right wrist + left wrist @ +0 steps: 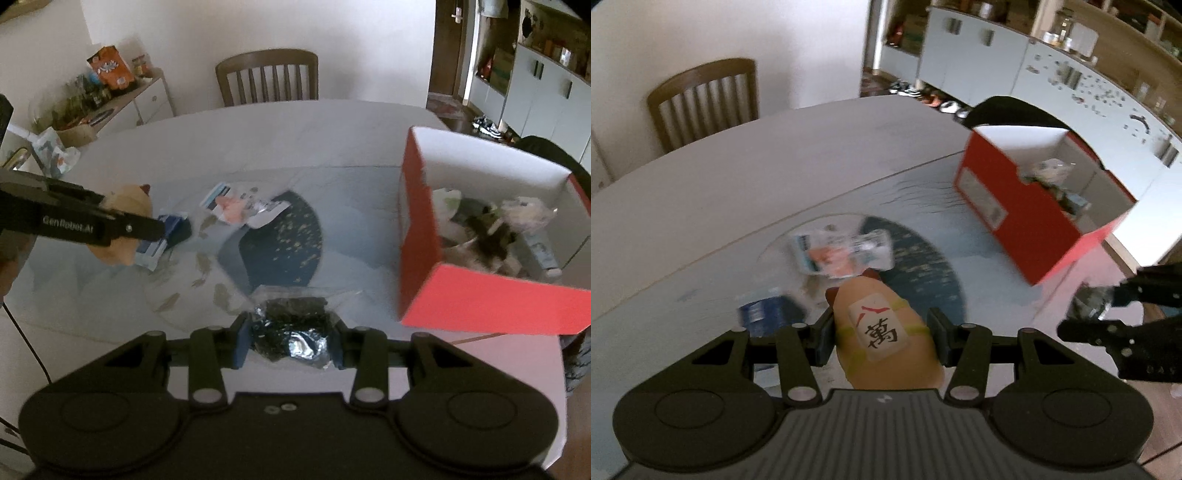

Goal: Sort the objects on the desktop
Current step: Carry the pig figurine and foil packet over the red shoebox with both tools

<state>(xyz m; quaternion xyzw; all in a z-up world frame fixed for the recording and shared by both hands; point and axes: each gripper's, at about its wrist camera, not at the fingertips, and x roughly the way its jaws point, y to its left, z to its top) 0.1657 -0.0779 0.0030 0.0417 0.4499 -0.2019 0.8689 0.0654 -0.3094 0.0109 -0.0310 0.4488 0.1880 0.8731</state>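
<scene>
meanwhile, a soft, light tan plush toy (886, 339) was pinched at its middle by the left gripper (882, 338), while a crinkly, slippery foil packet (291, 338) was clamped in the right gripper (290, 341).

A brown slat-backed wooden chair (266, 77) stands against the white wall beyond the pale table (280, 122); an orange snack bag (110, 68) tops a cluttered white sideboard (144, 101); white cabinets (975, 59) line the room.

Black left gripper (882, 338) and right gripper (290, 341): ribbed housing, silver pivot screws, white "GenRobot.AI" lettering.
</scene>
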